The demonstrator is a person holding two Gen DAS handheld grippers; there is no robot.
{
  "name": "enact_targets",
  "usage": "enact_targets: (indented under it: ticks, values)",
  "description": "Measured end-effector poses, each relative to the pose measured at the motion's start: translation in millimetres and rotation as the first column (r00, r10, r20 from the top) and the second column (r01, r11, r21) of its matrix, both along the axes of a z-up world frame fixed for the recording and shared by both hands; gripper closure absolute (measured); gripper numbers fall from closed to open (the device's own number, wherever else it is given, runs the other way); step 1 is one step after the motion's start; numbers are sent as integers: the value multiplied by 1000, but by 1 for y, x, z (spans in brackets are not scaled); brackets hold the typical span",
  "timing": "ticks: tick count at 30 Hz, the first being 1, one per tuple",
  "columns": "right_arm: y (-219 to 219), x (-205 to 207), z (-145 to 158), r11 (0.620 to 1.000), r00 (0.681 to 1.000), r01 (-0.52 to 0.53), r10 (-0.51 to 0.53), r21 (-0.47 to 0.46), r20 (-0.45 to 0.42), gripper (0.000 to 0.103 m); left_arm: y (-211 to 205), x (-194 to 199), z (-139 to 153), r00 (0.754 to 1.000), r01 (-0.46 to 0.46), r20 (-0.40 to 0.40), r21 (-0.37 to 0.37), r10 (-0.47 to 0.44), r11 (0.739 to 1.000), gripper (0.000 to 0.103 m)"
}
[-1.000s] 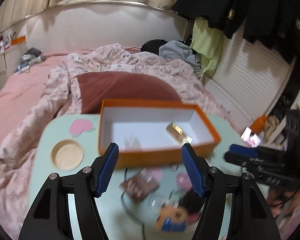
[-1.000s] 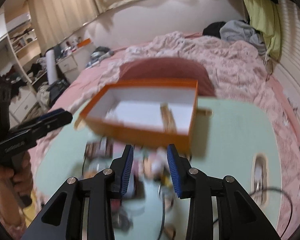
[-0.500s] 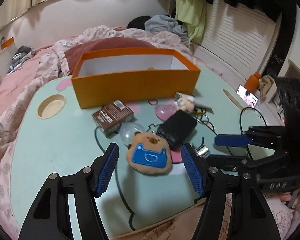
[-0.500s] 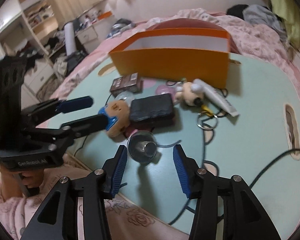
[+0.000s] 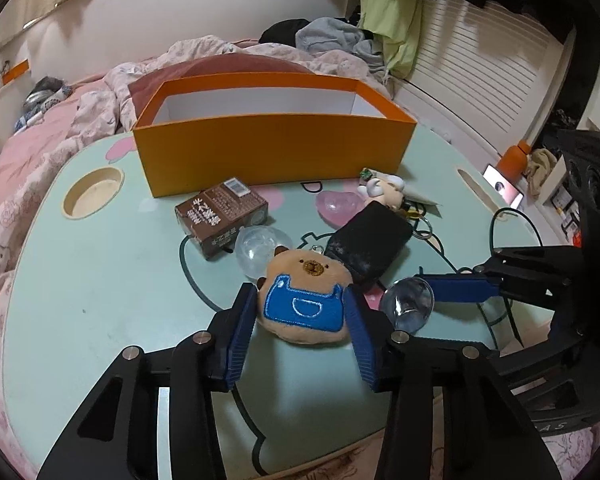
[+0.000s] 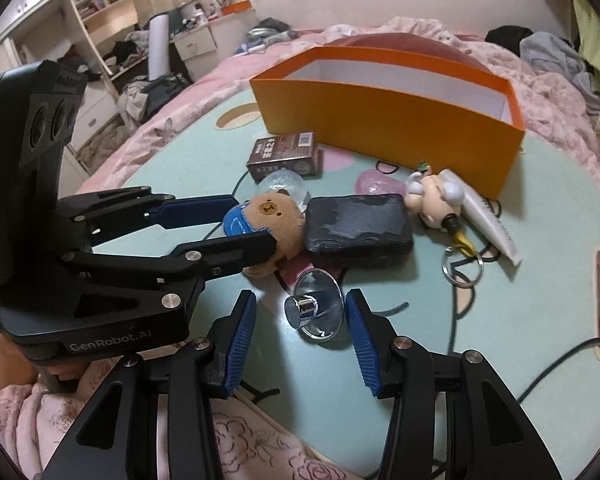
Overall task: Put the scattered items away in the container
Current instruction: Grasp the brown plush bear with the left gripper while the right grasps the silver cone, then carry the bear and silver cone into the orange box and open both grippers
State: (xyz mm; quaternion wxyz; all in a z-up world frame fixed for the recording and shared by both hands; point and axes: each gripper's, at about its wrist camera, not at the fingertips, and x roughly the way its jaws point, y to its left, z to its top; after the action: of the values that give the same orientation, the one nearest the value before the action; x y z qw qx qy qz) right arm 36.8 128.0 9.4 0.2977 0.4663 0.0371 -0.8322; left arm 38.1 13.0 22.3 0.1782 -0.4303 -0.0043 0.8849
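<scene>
Left wrist view: left gripper jaws closing, pads against both sides of the bear plush, near the surface's front edge. Right gripper jaws closing round clear suction cup; contact can't tell. Orange box stands toward far edge, open-topped.

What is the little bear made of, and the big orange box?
The bear looks like soft plush fabric: fuzzy tan surface, with a stitched blue patch. The orange box looks like smooth matte cardboard: thin, flat walls, white inside. I can't be sure from looks alone.
</scene>
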Motion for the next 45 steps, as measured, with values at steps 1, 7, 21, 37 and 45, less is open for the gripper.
enact_targets:
  ticks: [1, 7, 21, 37, 45]
  values:
    - [-1, 0, -2, 1000, 1000, 4, -4, 9, 2, 74, -1, 0, -1, 1000, -1, 1, 12, 1, 1000, 57]
    - [-6, 8, -3, 999, 999, 15, -13, 42, -45, 74, 3, 4, -2, 1000, -3, -16, -5, 3, 1000, 58]
    - [0, 9, -2, 999, 998, 40, -39, 31, -46, 74, 10, 0, -11, 1000, 6, 9, -35, -6, 999, 68]
    - [12, 11, 14, 997, 993, 81, -81, -6, -83, 75, -11, 6, 26, 997, -34, -70, 45, 37, 998, 69]
    - [30, -16, 53, 989, 981, 126, -136, -81, -138, 75, -17, -32, 73, 991, -41, -125, 48, 47, 998, 69]
